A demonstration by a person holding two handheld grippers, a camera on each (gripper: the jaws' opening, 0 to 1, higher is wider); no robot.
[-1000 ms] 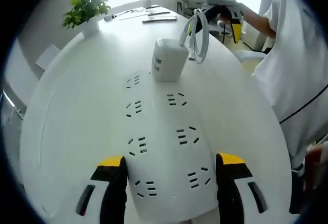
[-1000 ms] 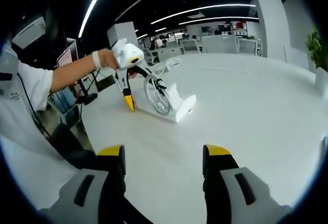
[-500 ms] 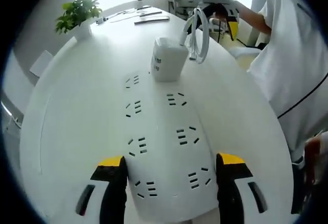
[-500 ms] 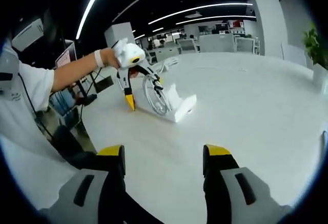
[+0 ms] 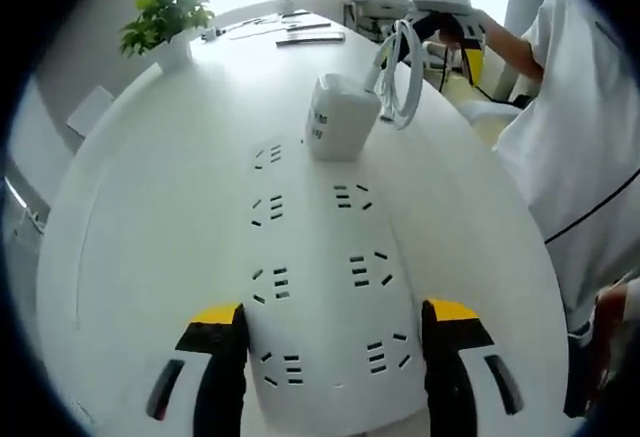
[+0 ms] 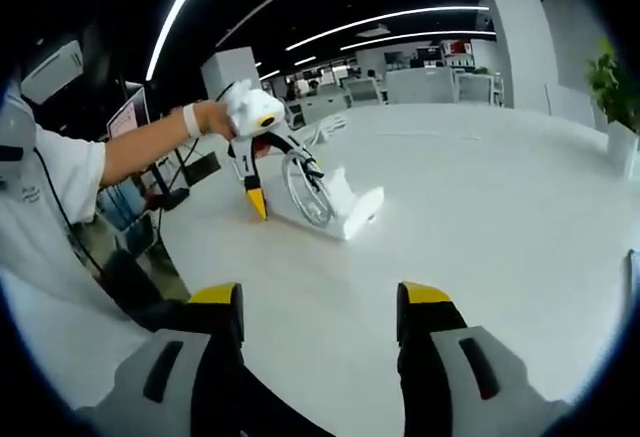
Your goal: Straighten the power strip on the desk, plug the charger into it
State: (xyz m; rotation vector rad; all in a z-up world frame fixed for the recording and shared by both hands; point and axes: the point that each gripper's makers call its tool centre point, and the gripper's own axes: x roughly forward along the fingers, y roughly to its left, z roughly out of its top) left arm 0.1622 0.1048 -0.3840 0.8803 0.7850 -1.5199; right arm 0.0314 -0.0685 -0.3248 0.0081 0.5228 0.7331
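Since a second ago the charger (image 5: 338, 129) has shifted slightly right in the left gripper view, though the camera may have swung. The left gripper (image 5: 335, 332) grips the near end of the power strip (image 5: 315, 267), jaws closed against its sides. The right gripper (image 6: 318, 307) hangs open and empty above the desk (image 6: 480, 197). The charger sits upright at the strip's far end, its coiled cable (image 5: 405, 69) beside it. Straightening seems under way; next, seating the plug squarely.
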